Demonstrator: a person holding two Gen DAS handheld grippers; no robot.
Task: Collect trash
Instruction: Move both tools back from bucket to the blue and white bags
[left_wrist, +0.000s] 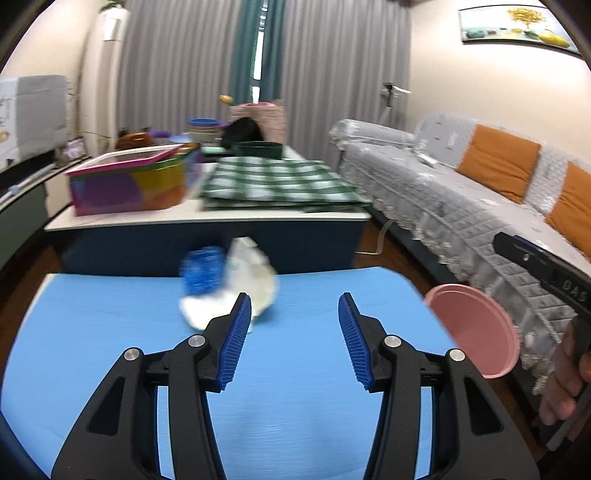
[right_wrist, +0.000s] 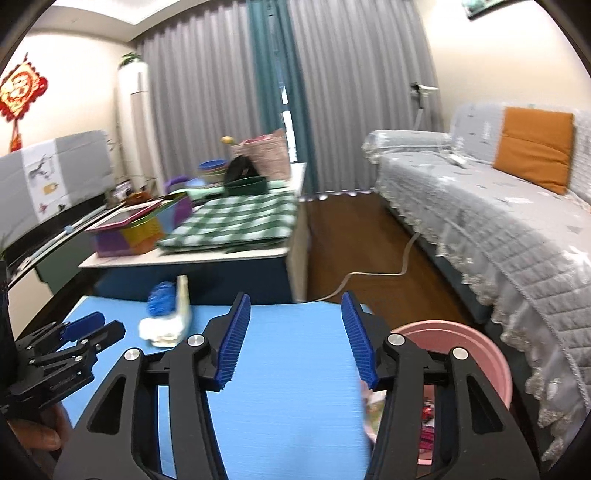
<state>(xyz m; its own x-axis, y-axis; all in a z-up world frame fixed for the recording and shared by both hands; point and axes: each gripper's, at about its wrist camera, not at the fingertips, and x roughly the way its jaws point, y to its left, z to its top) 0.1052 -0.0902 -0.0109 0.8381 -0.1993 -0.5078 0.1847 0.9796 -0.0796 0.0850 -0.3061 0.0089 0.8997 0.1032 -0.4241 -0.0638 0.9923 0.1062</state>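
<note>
A crumpled white wrapper (left_wrist: 251, 284) and a blue crumpled piece (left_wrist: 202, 270) lie together at the far side of the blue table (left_wrist: 303, 369). My left gripper (left_wrist: 294, 343) is open and empty, just short of the wrapper, which touches its left pad. In the right wrist view the same trash, the wrapper (right_wrist: 173, 321) and the blue piece (right_wrist: 161, 297), lies left of my right gripper (right_wrist: 295, 343), which is open and empty over the table's right part. A pink bin (right_wrist: 469, 350) with scraps inside stands by the table's right edge; it also shows in the left wrist view (left_wrist: 476, 328).
A low white table (left_wrist: 207, 218) beyond holds a colourful box (left_wrist: 129, 184), a green checked cloth (left_wrist: 280, 181) and bowls. A grey sofa (left_wrist: 480, 192) with orange cushions runs along the right. A cable (right_wrist: 369, 273) lies on the wooden floor.
</note>
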